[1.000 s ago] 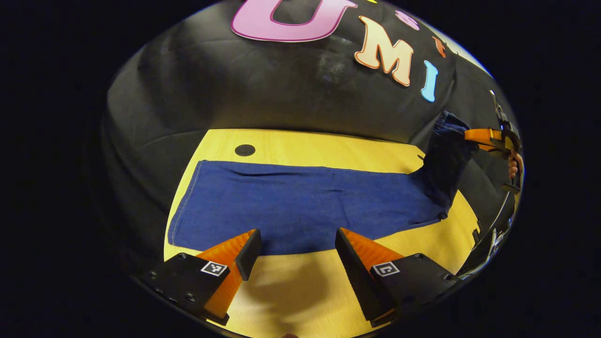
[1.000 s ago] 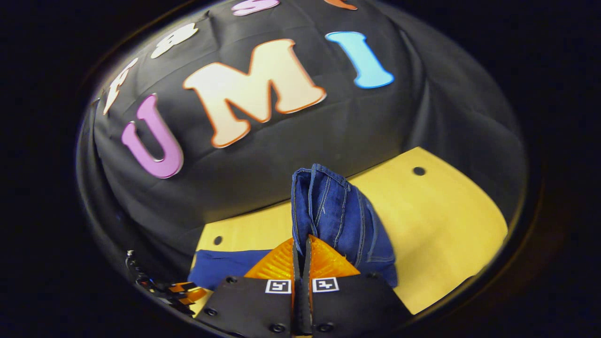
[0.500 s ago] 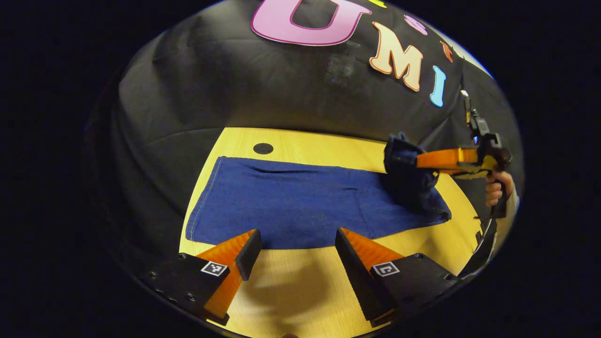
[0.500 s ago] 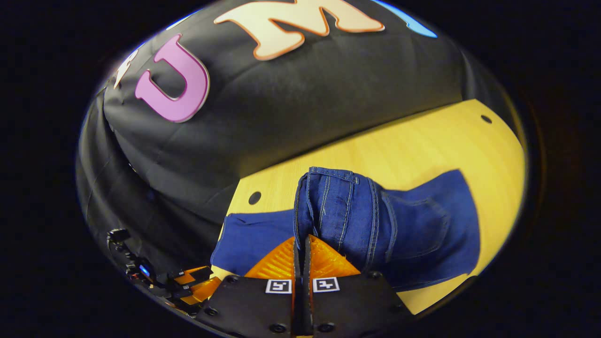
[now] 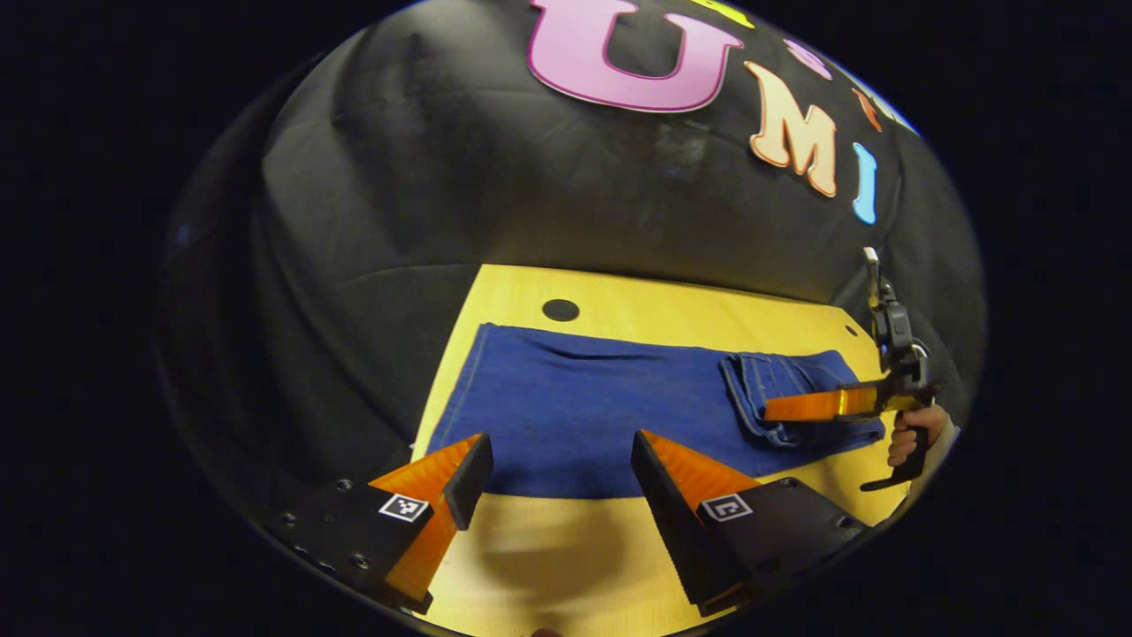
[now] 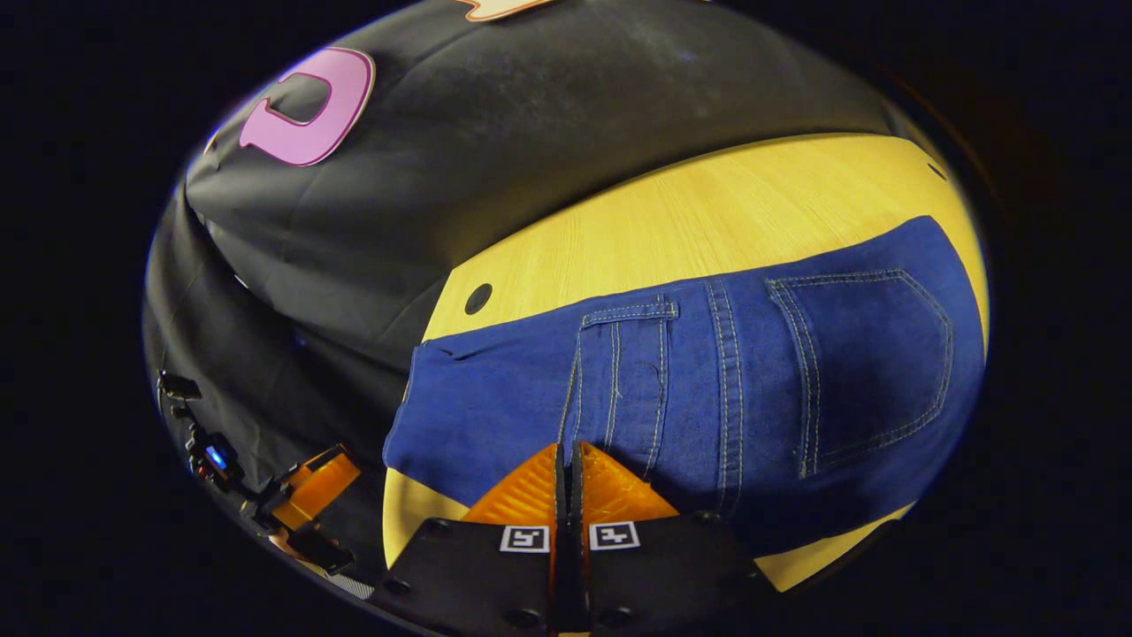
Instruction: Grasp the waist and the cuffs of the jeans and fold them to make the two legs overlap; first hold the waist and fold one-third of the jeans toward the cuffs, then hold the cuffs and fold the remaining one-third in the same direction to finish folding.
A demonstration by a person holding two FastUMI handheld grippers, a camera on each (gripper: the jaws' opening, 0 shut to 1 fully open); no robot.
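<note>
While the jeans (image 5: 601,411) are laid flat on the surface (image 5: 672,310), their folded-over waist (image 6: 619,372) is clamped by the right gripper (image 6: 569,460); left gripper (image 5: 557,460) fingers are spread, held just beside the near edge.

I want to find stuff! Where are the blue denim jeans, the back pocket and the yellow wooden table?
Blue denim jeans (image 5: 584,398), left gripper view, flat leg cloth.
Back pocket (image 6: 862,363), right gripper view, pocket middle.
Yellow wooden table (image 6: 707,221), right gripper view, bare top.
</note>
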